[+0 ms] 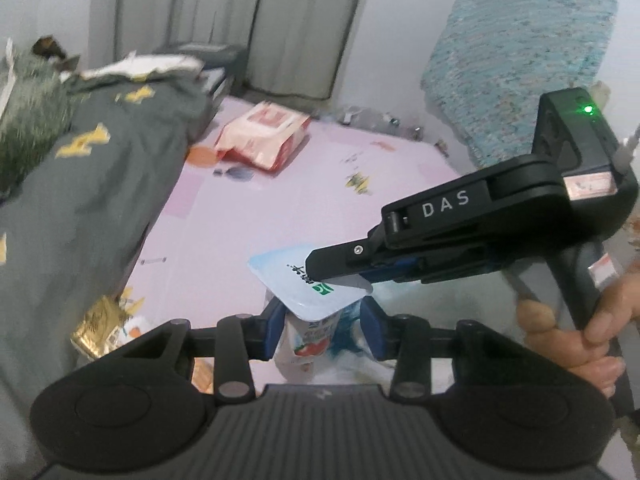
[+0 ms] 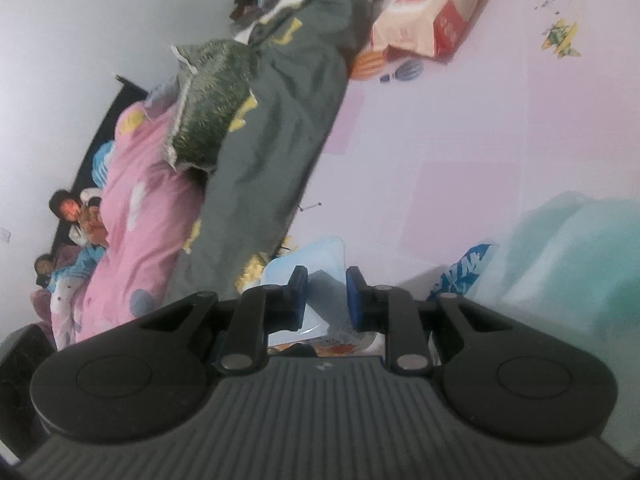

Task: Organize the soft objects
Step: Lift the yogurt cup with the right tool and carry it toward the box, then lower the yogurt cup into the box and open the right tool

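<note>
My left gripper (image 1: 320,320) is shut on a white and blue pouch (image 1: 308,340) with a red fruit print, held above the pink floor mat (image 1: 280,208). The pouch's pale blue top flap (image 1: 296,280) sticks up between the fingers. My right gripper (image 1: 320,270) comes in from the right and its black fingers pinch that flap at its printed edge. In the right wrist view the right gripper (image 2: 326,296) has its blue pads (image 2: 354,300) close together around the thin pale blue flap (image 2: 316,268).
A grey quilt (image 1: 100,184) with yellow patches lies on the left, a pink quilt (image 2: 136,216) beside it. A red and white pack (image 1: 264,136) lies on the mat further off. A teal foam slab (image 1: 516,52) leans at the right. A gold wrapper (image 1: 100,328) lies near left.
</note>
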`<state>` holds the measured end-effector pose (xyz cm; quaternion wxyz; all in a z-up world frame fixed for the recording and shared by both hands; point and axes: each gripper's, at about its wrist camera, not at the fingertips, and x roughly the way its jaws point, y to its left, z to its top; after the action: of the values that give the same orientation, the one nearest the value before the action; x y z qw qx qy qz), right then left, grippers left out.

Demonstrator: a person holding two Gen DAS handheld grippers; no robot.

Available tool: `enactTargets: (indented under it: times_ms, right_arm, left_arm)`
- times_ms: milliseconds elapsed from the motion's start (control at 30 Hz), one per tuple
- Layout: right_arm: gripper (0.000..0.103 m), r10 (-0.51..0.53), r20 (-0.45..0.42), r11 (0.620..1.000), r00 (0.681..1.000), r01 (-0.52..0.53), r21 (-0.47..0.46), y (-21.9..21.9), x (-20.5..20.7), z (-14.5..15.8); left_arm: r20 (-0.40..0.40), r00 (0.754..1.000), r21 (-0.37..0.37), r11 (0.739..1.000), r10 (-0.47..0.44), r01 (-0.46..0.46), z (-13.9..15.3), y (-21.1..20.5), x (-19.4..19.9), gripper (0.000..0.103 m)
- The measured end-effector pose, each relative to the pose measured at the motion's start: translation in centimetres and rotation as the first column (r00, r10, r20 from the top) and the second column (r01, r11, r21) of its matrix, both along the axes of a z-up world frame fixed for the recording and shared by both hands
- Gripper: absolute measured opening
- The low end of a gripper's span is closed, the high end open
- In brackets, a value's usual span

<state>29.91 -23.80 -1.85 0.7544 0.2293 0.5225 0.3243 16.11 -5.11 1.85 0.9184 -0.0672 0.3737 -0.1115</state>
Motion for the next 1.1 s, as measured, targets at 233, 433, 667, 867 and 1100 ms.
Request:
enactTargets:
  times_ms: [233, 433, 667, 867, 1100]
  right_arm:
    - [0.02, -0.097, 0.091, 0.994, 0.991, 0.092, 0.066, -6.6, -4.0, 5.5]
    - [0.02, -0.243, 0.157, 0.969, 0.957, 0.233, 0.08, -15.6, -9.8, 9.2]
    - [0.022, -0.398, 0.094, 0.917, 0.913, 0.397, 0.023, -25.1, -16.6, 7.5]
    - [0.022, -0.446, -0.057, 0.895, 0.893, 0.446, -0.014, -29.4, -18.2, 1.7]
    - [0.023, -0.464, -0.216, 0.886, 0.859, 0.457, -0.085, -30.8, -17.2, -4.6]
  left_arm:
    - [0.124, 0.98, -0.016, 0.987, -0.154, 0.158, 5.0, -4.6, -2.8, 0.042]
    - [0.176, 0.922, -0.007, 0.936, -0.346, 0.352, 7.2, -11.9, -5.3, 0.043]
    - [0.051, 0.847, -0.03, 0.847, -0.53, 0.531, 4.6, -19.7, -6.4, 0.043]
    - [-0.122, 0.775, -0.038, 0.784, -0.62, 0.62, 0.2, -23.8, -5.4, 0.045]
    - [-0.108, 0.775, -0.01, 0.781, -0.622, 0.625, -0.3, -23.1, -6.0, 0.048]
